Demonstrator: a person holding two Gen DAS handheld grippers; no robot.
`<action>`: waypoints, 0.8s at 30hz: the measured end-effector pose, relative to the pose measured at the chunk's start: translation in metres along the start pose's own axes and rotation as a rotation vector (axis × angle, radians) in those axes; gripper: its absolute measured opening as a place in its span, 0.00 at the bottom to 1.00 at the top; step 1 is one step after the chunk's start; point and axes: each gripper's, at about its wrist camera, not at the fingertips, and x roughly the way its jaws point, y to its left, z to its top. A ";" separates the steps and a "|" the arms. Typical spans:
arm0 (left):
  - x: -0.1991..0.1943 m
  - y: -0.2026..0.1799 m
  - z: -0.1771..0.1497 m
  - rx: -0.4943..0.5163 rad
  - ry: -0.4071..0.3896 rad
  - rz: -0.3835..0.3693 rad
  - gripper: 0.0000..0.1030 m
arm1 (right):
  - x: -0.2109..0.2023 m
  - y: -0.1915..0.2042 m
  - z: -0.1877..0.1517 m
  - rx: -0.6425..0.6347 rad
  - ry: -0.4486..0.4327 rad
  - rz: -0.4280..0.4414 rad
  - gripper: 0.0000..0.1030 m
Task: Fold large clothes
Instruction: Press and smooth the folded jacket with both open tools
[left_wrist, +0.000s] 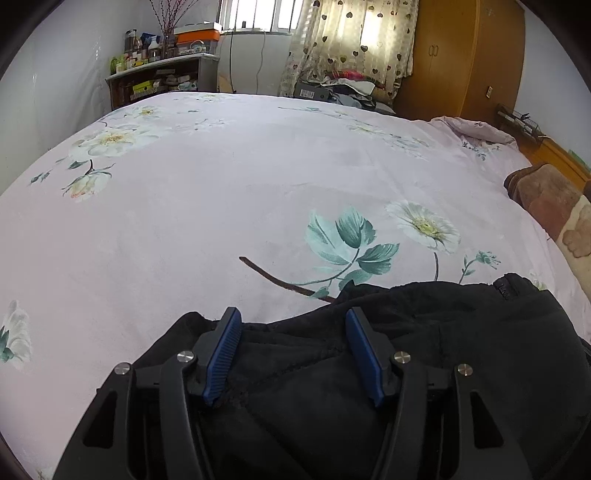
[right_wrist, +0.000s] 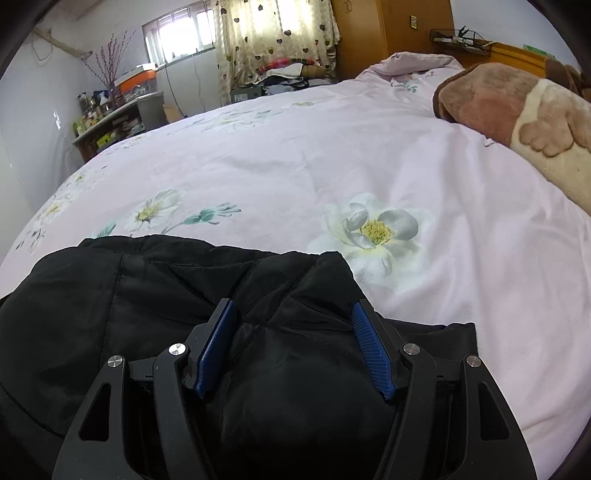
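Across the room's middle: bed (left_wrist: 221, 206), covered by a pale pink sheet printed with white flowers and green leaves. Near edge of bed: black padded garment (right_wrist: 110, 295), rumpled, lying on the sheet under both grippers. Far right: brown and cream plush blanket (right_wrist: 517, 110), bunched beside a pink pillow. Background: wooden wardrobe (left_wrist: 461, 59), heart-print curtain (left_wrist: 351, 40), cluttered shelf (left_wrist: 159, 74). Left gripper (left_wrist: 293, 354): blue pads spread, black fabric between them, not pressed. Right gripper (right_wrist: 295, 343): pads spread over a fabric ridge, no pinch visible.
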 end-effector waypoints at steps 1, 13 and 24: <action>0.001 0.001 0.000 0.002 0.006 0.003 0.59 | 0.000 0.002 0.001 -0.003 0.005 -0.006 0.63; -0.107 0.015 0.047 0.027 -0.112 -0.029 0.59 | -0.095 0.038 0.034 -0.059 -0.036 0.008 0.63; -0.088 -0.054 -0.046 0.128 0.024 -0.134 0.59 | -0.076 0.074 -0.014 -0.124 0.065 0.055 0.55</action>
